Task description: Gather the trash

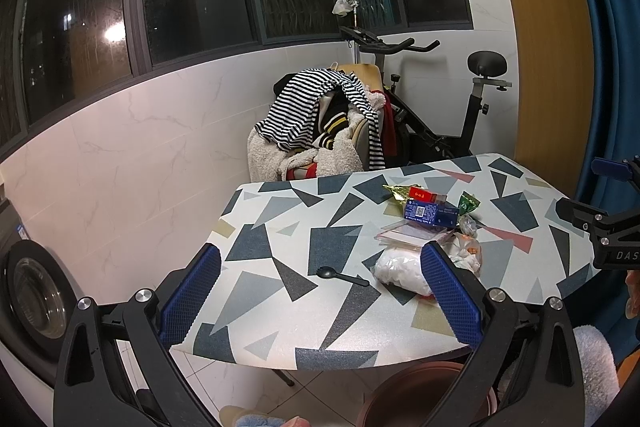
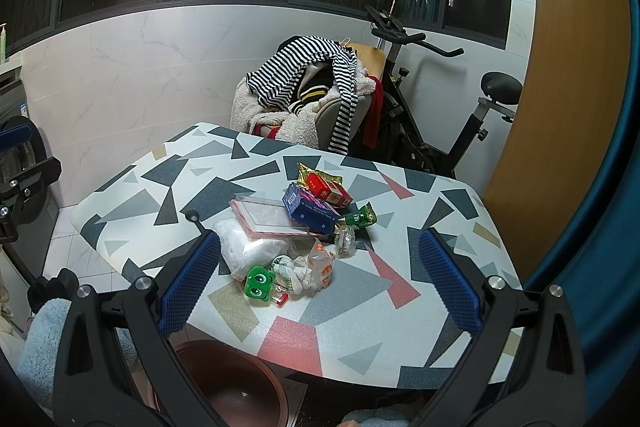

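A heap of trash lies on the patterned table (image 2: 360, 319): a blue box (image 2: 308, 211), a red box (image 2: 326, 189), a clear pink-edged tray (image 2: 272, 219), a white bag (image 2: 248, 253), crumpled wrappers (image 2: 316, 269), a green frog toy (image 2: 260, 283) and green wrapper (image 2: 360, 217). A black spoon (image 1: 344, 275) lies apart on the table (image 1: 280, 267). A brown bin (image 2: 232, 383) stands under the table's near edge, also in the left view (image 1: 424, 395). My left gripper (image 1: 320, 299) and right gripper (image 2: 320, 287) are open and empty, held above the near edge.
A chair heaped with striped clothes (image 2: 308, 83) stands behind the table, an exercise bike (image 2: 440, 115) beside it. A washing machine (image 1: 36, 291) is at the left, a blue curtain (image 2: 592, 187) and wooden panel at the right.
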